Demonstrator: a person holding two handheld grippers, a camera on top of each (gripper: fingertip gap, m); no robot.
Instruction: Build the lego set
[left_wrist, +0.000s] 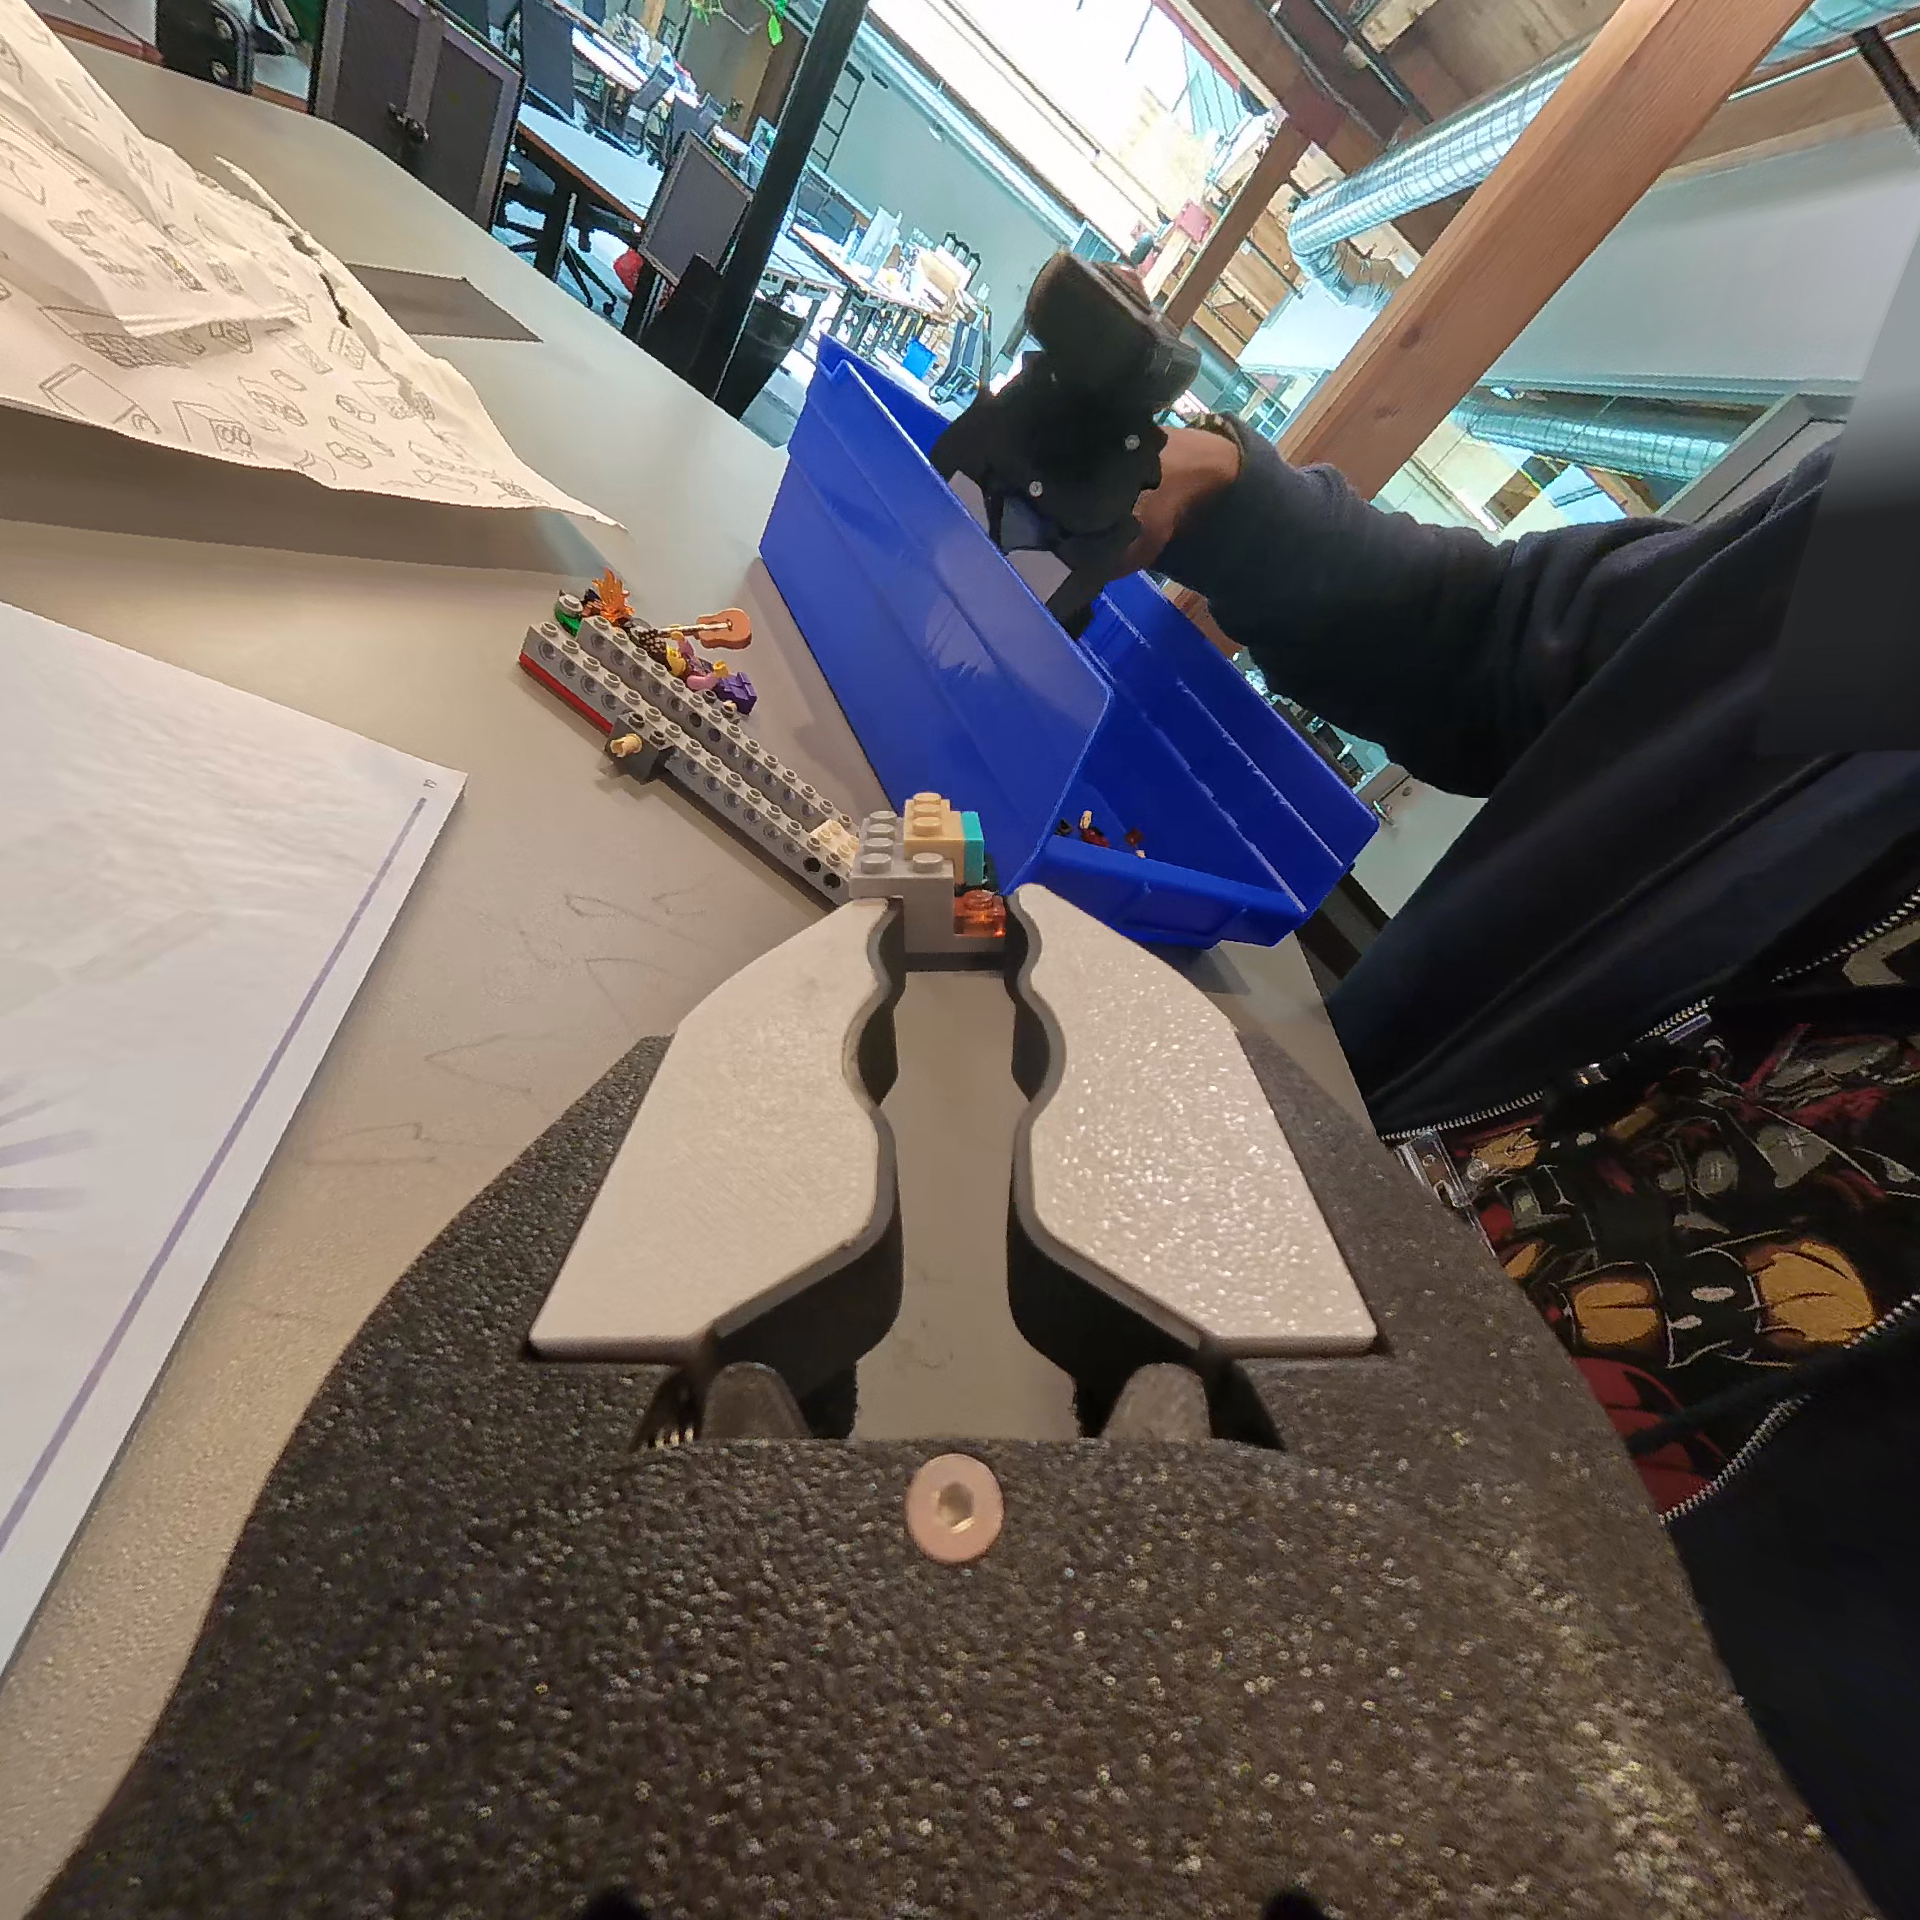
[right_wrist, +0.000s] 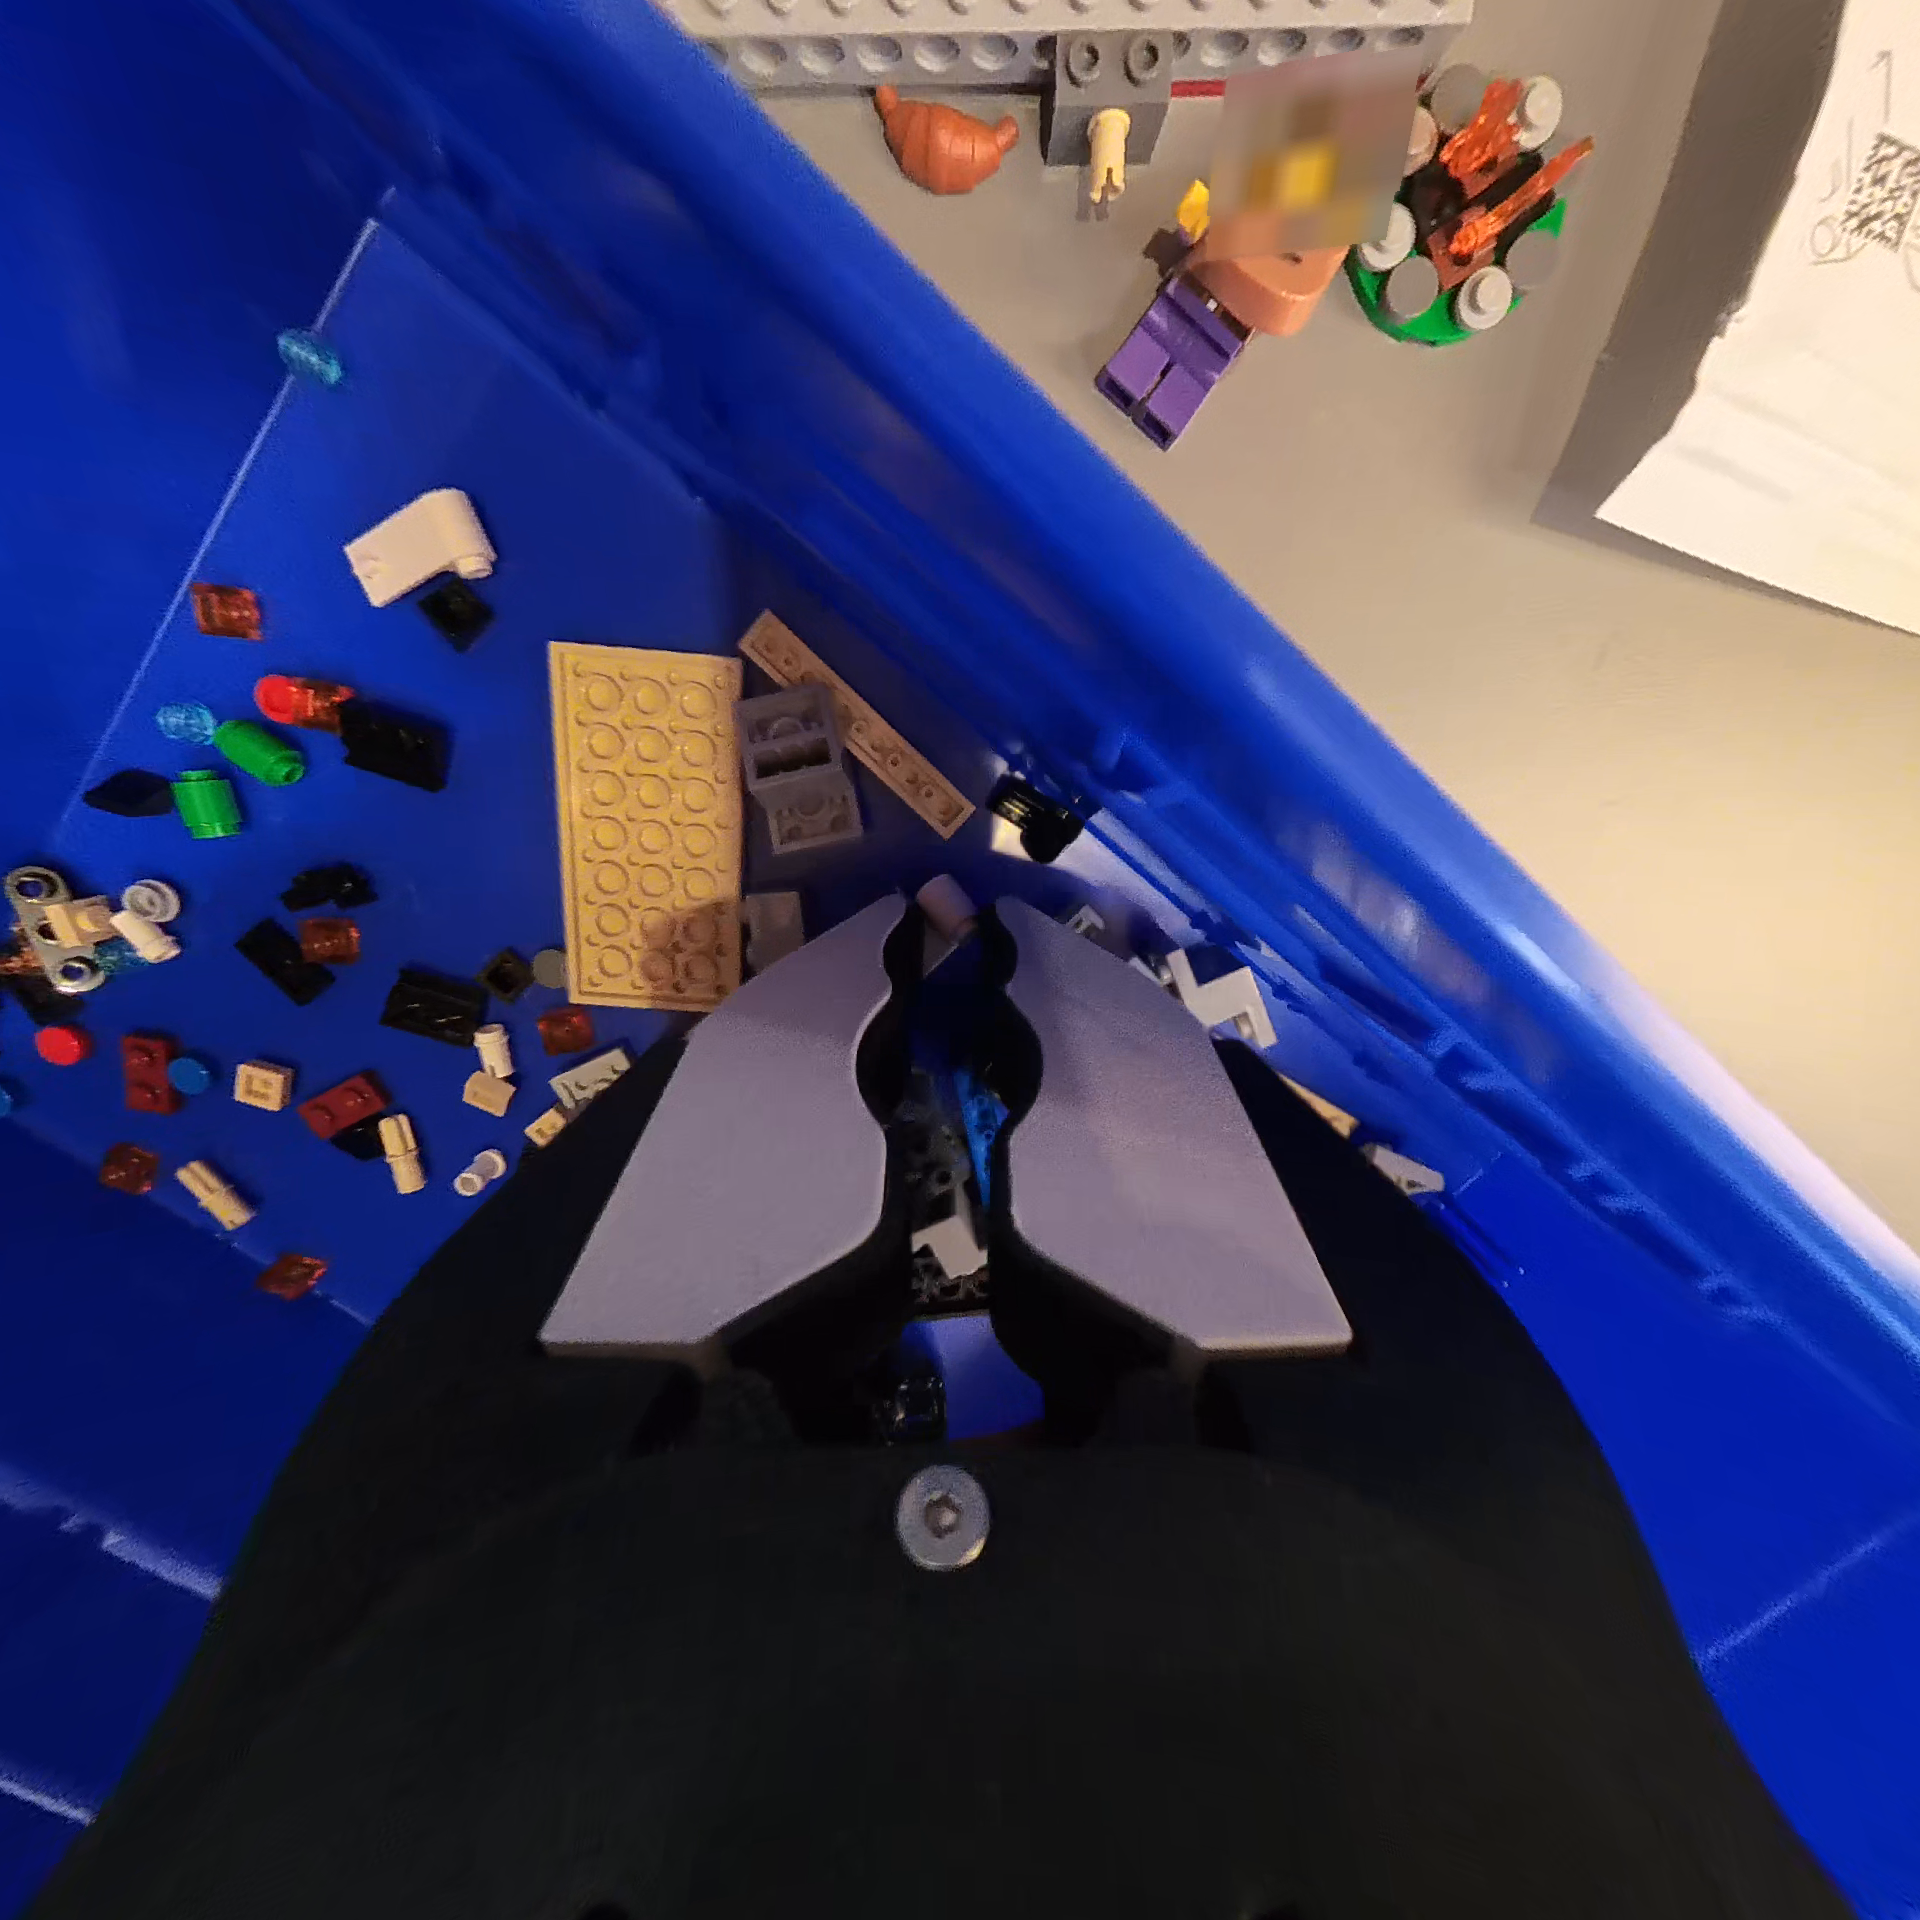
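Note:
My left gripper is shut on a small brick assembly of grey, tan, teal and clear orange pieces, held just above the grey table beside the blue bin. My right gripper reaches down into the blue bin, and its fingertips are closed on a small pale piece. It sits just right of a tan plate and below a grey bracket. The right gripper also shows in the left wrist view, held by a hand in a dark sleeve.
Many small loose pieces lie on the bin floor. On the table beyond the bin are a long grey studded build, a minifigure, a brown croissant piece and a green round build. Paper sheets lie at the left. The tips of one gripper are about 25 cm away from the tips of the other. The tan plate is closer to my right gripper, around 5 cm from its tips; the left tips are 25 cm off.

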